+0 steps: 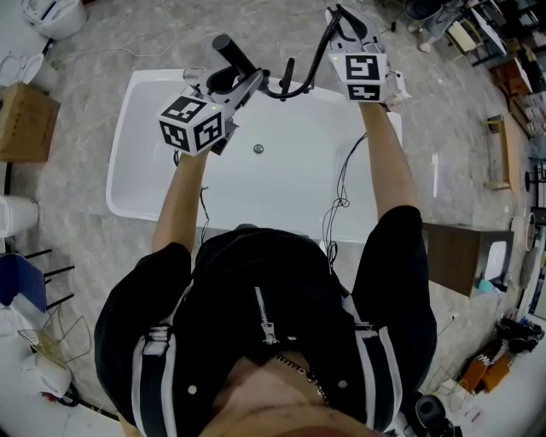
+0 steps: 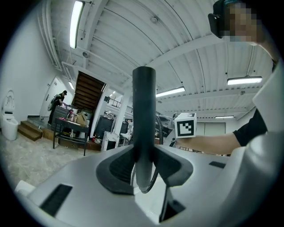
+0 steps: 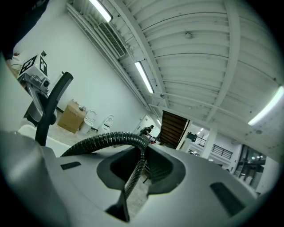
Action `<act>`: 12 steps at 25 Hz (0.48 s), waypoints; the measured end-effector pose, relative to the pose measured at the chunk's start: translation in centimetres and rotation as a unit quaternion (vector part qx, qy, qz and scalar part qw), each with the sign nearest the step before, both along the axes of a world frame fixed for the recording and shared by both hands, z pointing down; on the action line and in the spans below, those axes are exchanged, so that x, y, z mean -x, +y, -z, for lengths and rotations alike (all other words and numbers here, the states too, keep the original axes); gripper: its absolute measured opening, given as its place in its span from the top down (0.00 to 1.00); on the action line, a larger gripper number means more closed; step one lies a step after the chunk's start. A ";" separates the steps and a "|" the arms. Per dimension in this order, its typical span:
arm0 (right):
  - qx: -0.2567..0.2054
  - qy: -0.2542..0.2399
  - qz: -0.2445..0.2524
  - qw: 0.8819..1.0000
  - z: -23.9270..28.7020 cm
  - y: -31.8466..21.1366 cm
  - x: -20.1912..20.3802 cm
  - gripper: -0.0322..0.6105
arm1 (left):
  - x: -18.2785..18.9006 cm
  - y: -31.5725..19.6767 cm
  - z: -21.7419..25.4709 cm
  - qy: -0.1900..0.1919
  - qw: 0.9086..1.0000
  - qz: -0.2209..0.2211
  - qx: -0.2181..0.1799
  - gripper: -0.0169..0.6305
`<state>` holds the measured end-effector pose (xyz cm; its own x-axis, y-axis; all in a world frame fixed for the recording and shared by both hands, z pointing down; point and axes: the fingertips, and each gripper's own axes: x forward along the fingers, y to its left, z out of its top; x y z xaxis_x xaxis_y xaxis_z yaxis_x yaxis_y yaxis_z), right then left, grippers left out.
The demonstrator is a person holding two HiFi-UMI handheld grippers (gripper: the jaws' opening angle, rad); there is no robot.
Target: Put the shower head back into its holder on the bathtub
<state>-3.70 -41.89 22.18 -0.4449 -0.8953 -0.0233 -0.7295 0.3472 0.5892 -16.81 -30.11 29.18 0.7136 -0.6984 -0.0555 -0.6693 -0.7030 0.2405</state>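
I stand over a white bathtub (image 1: 290,183). My left gripper (image 1: 242,85) is shut on the handle of the black shower head (image 1: 232,56), which points away over the tub's far rim. In the left gripper view that dark handle (image 2: 144,111) stands upright between the jaws of the left gripper (image 2: 144,166). My right gripper (image 1: 338,27) is shut on the black ribbed hose (image 1: 304,81), which curves between the two grippers. The hose (image 3: 106,139) bends down through the right gripper (image 3: 137,170). The shower head (image 3: 52,111) shows at the left of that view. I cannot make out the holder.
The tub's drain (image 1: 258,148) lies mid-basin. A cardboard box (image 1: 26,119) and white toilets (image 1: 53,14) stand left of the tub, a brown cabinet (image 1: 465,256) to its right. Thin cables (image 1: 339,201) hang from my right arm. A table (image 2: 71,131) stands far off.
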 end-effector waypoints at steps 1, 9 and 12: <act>0.002 -0.004 -0.001 1.000 -0.2 -0.1 -0.1 0.84 | -0.1 0.0 -0.1 0.000 1.000 -0.001 0.001 0.75; 0.029 -0.031 -0.014 0.999 -2.8 -0.8 -1.1 0.84 | -0.6 0.0 -1.3 -0.005 1.000 -0.007 0.010 0.75; 0.040 -0.035 -0.024 0.998 -3.9 -1.3 -1.4 0.84 | -0.4 -0.1 -1.9 -0.006 1.000 -0.010 0.017 0.75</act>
<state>-2.31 -43.22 26.04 -0.4011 -0.9158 0.0197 -0.7846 0.3546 0.5087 -16.38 -30.17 31.06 0.7273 -0.6859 -0.0230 -0.6589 -0.7073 0.2559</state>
